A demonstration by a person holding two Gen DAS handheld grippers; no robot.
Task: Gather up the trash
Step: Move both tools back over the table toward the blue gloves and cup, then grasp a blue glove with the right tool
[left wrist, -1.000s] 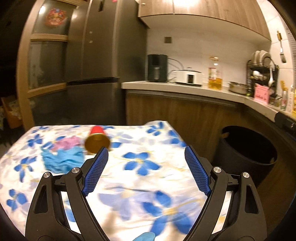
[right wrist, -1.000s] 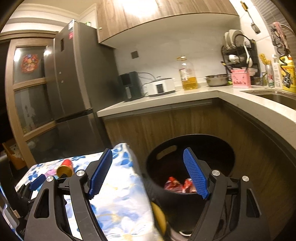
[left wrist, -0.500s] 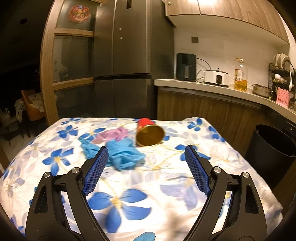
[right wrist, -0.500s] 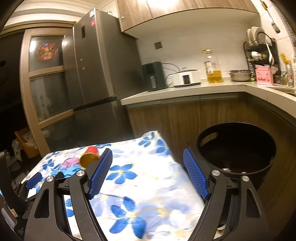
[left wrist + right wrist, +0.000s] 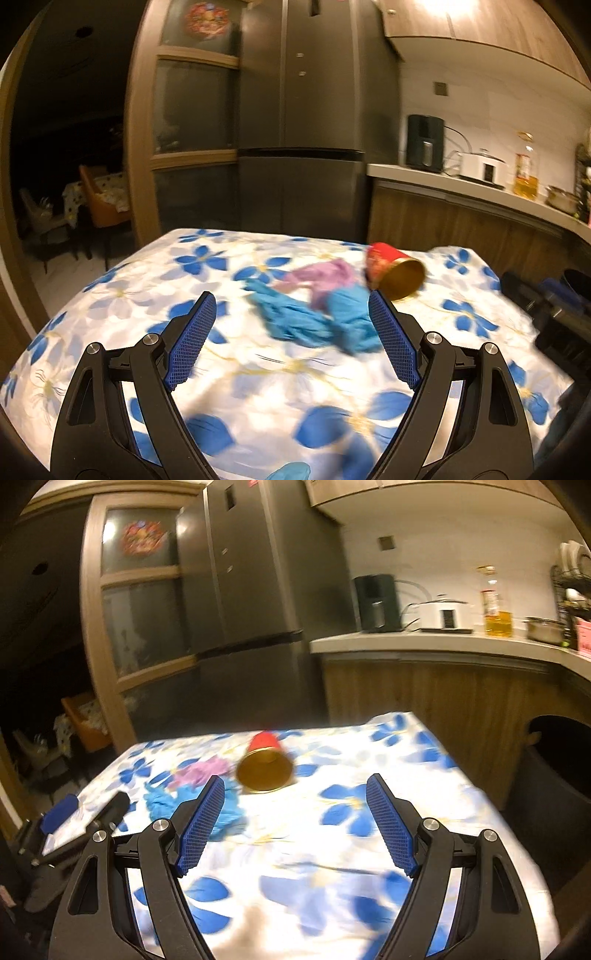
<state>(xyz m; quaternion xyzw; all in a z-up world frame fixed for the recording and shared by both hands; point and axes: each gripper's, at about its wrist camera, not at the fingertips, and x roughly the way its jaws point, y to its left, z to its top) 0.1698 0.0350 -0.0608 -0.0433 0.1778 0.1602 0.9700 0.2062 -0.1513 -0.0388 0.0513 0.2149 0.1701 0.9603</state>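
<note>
Table: a table under a white cloth printed with blue flowers (image 5: 295, 369) (image 5: 332, 849) carries all the trash; both views are smeared by motion.
Bin: a large round black bin (image 5: 554, 775) stands on the floor off the table's right edge, below the wooden counter front; the right wrist view shows its dark opening, the left wrist view only a sliver at the far right (image 5: 576, 280).
Left gripper: the black left gripper with blue ribbed pads (image 5: 291, 339) hangs over the table, jaws wide and holding nothing; the right wrist view shows it from the side at lower left (image 5: 85, 816).
Right gripper: the black right gripper with blue pads (image 5: 295, 823) has its jaws wide with nothing between them; the left wrist view catches it as a dark blur at the right edge (image 5: 546, 295).
Cup: a red paper cup with a gold inside (image 5: 397, 271) (image 5: 264, 762) lies on its side, mouth toward the cameras.
Gloves: a crumpled blue glove (image 5: 317, 321) (image 5: 221, 808) lies just left of the cup, with a crumpled purple glove (image 5: 321, 277) (image 5: 201, 771) behind and against it.
Change: a second ago the right wrist view looked down into the bin; now it faces the cup, and the left one has swung left toward the gloves.
</note>
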